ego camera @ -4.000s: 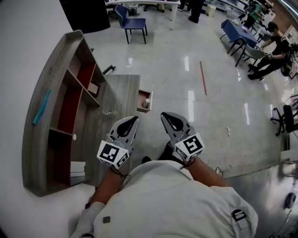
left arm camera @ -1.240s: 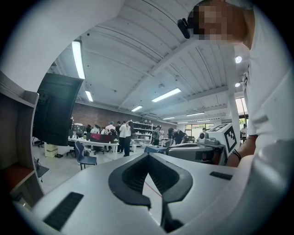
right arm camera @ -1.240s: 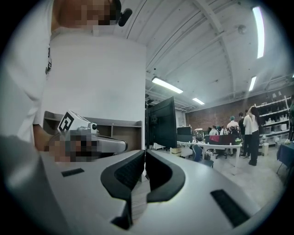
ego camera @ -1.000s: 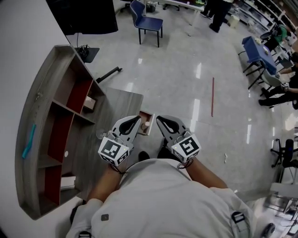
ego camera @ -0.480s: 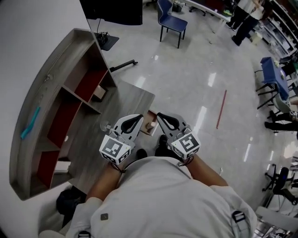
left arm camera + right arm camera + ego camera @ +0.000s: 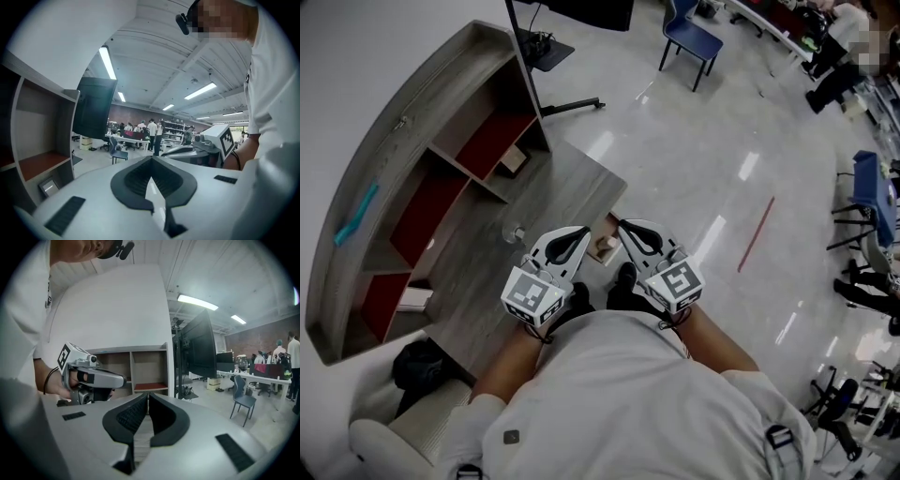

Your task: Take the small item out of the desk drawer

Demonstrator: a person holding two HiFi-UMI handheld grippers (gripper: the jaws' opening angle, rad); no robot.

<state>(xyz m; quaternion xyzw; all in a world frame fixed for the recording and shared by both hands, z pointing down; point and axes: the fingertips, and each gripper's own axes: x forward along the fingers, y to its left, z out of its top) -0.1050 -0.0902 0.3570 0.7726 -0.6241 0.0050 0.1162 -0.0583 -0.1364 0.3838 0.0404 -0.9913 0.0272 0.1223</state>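
In the head view the small drawer (image 6: 602, 234) stands pulled out from the right edge of the grey desk (image 6: 553, 199). A small pale item (image 6: 605, 246) lies inside it. My left gripper (image 6: 582, 231) hangs just left of the drawer and my right gripper (image 6: 623, 223) just right of it, so the drawer shows between their tips. Both are shut and hold nothing. In the left gripper view the jaws (image 6: 151, 157) meet at the tip. The right gripper view shows its jaws (image 6: 147, 394) closed too, with the left gripper (image 6: 93, 378) beside it.
A grey shelf unit (image 6: 422, 169) with red-backed compartments rises behind the desk, a teal object (image 6: 354, 216) on its top. A small clear object (image 6: 515, 232) sits on the desk. A black bag (image 6: 417, 366) lies under the desk, and a monitor stand (image 6: 567, 105) is beyond it.
The person has stepped closer to the desk. Both grippers have come nearer and lower, and the open drawer now lies right between their tips. Both stay shut.
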